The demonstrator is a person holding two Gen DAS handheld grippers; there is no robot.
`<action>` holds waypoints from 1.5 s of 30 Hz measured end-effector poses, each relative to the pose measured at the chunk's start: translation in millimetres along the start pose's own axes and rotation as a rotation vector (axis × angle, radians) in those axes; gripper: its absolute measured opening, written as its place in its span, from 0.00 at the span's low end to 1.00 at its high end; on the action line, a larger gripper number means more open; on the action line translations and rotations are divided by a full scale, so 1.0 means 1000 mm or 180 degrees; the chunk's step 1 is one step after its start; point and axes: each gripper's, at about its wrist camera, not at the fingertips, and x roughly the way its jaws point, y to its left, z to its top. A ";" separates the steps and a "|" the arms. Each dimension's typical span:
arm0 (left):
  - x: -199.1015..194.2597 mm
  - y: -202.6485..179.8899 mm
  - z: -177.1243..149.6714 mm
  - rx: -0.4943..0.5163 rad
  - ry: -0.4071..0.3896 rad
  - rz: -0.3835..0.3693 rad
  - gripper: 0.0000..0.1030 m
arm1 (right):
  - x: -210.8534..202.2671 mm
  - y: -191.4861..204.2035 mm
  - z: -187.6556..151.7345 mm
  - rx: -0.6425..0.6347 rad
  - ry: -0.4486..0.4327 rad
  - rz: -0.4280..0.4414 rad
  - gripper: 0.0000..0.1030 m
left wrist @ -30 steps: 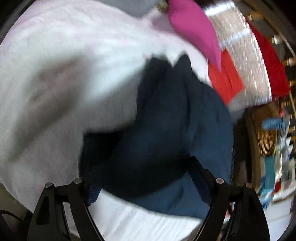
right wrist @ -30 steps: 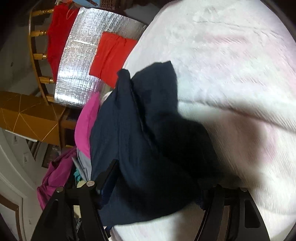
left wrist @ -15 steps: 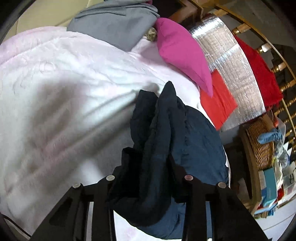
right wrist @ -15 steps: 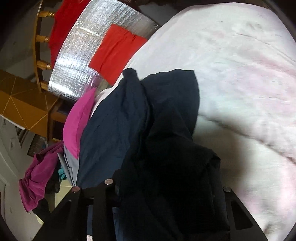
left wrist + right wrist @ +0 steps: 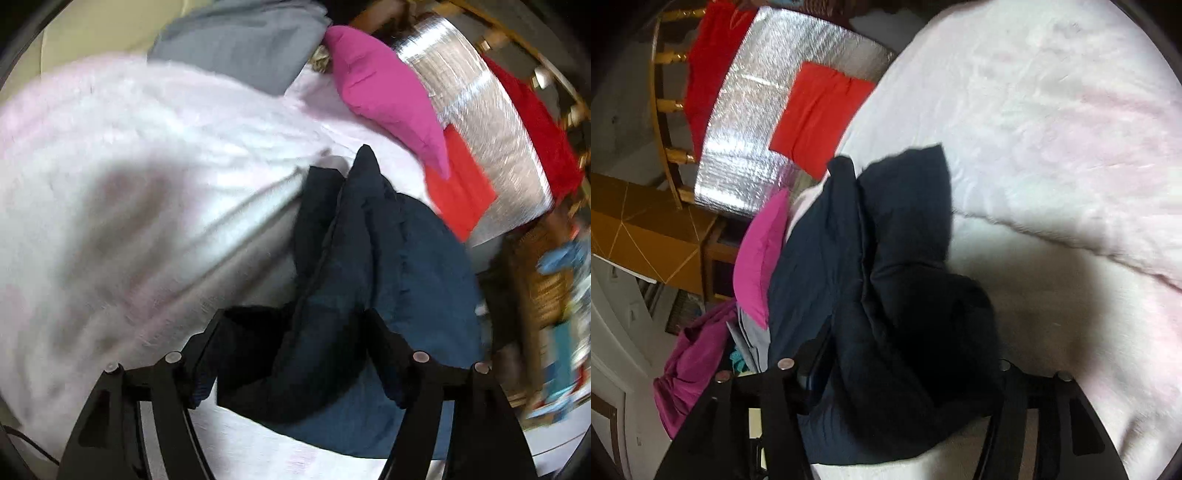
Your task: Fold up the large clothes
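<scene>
A dark navy garment lies bunched in thick folds on a pale pink bedspread. My left gripper reaches over its near end; the jaws are opening, with a dark fold still lying between the fingers. In the right wrist view the same garment runs away from me along the edge of the bedspread. My right gripper straddles a black hump of the garment. Its jaws are opening too, with the cloth loose between them and hiding the fingertips.
A pink cushion and a grey garment lie at the far end of the bed. Beside the bed are a silver foil mat with a red cloth on it, a wicker basket and a magenta garment.
Half a second ago both grippers were pinched on folds of the navy garment. Now both pairs of jaws stand wider and the cloth sits slack between them.
</scene>
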 end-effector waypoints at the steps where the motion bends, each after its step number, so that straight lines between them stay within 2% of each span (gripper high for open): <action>1: 0.001 -0.004 -0.001 0.0102 0.0003 0.0092 0.71 | 0.000 0.001 -0.002 -0.0116 -0.0015 -0.0110 0.55; 4: 0.004 -0.014 -0.006 0.0333 -0.0009 0.0288 0.71 | 0.004 0.001 -0.006 -0.0246 0.0040 -0.0276 0.48; 8: -0.010 -0.010 -0.006 0.0325 -0.0053 0.0348 0.72 | -0.005 0.012 -0.004 -0.0294 0.0117 -0.0430 0.49; 11: -0.032 -0.022 -0.004 0.0559 -0.0407 0.0624 0.72 | -0.024 0.020 -0.004 -0.0381 0.0032 -0.0512 0.54; 14: -0.055 -0.034 -0.002 0.0738 -0.0962 0.0850 0.73 | -0.044 0.028 -0.009 -0.0550 -0.0162 -0.0579 0.54; 15: -0.064 -0.038 -0.004 0.0770 -0.1125 0.0874 0.74 | -0.050 0.033 -0.011 -0.0661 -0.0256 -0.0664 0.56; 18: -0.070 -0.052 -0.012 0.0980 -0.1336 0.0833 0.75 | -0.068 0.047 -0.021 -0.0938 -0.0585 -0.0840 0.56; 21: -0.058 -0.079 -0.023 0.1452 -0.1270 0.0770 0.76 | -0.071 0.061 -0.028 -0.1159 -0.0654 -0.0761 0.56; 24: -0.039 -0.100 -0.036 0.1842 -0.1069 0.0831 0.76 | -0.055 0.075 -0.038 -0.1396 -0.0503 -0.0686 0.55; 26: -0.024 -0.105 -0.042 0.2011 -0.0867 0.0886 0.76 | -0.038 0.077 -0.044 -0.1501 -0.0359 -0.0736 0.48; 28: -0.003 -0.104 -0.046 0.2106 -0.0586 0.1042 0.76 | -0.017 0.069 -0.046 -0.1546 -0.0191 -0.0956 0.47; 30: 0.016 -0.096 -0.045 0.2086 -0.0282 0.1097 0.78 | -0.002 0.057 -0.046 -0.1508 -0.0040 -0.1047 0.46; 31: 0.015 -0.094 -0.044 0.2039 -0.0253 0.1076 0.80 | 0.000 0.054 -0.047 -0.1514 -0.0040 -0.1050 0.44; 35: 0.006 -0.090 -0.037 0.1897 -0.0273 0.1002 0.81 | -0.012 0.063 -0.048 -0.1565 -0.0051 -0.1074 0.44; 40: -0.014 -0.098 -0.037 0.1917 -0.0615 0.1049 0.81 | -0.033 0.090 -0.038 -0.1762 -0.0398 -0.1003 0.46; 45: -0.019 -0.084 -0.024 0.1594 -0.0706 0.1139 0.81 | -0.011 0.090 -0.013 -0.1662 -0.0297 -0.1176 0.46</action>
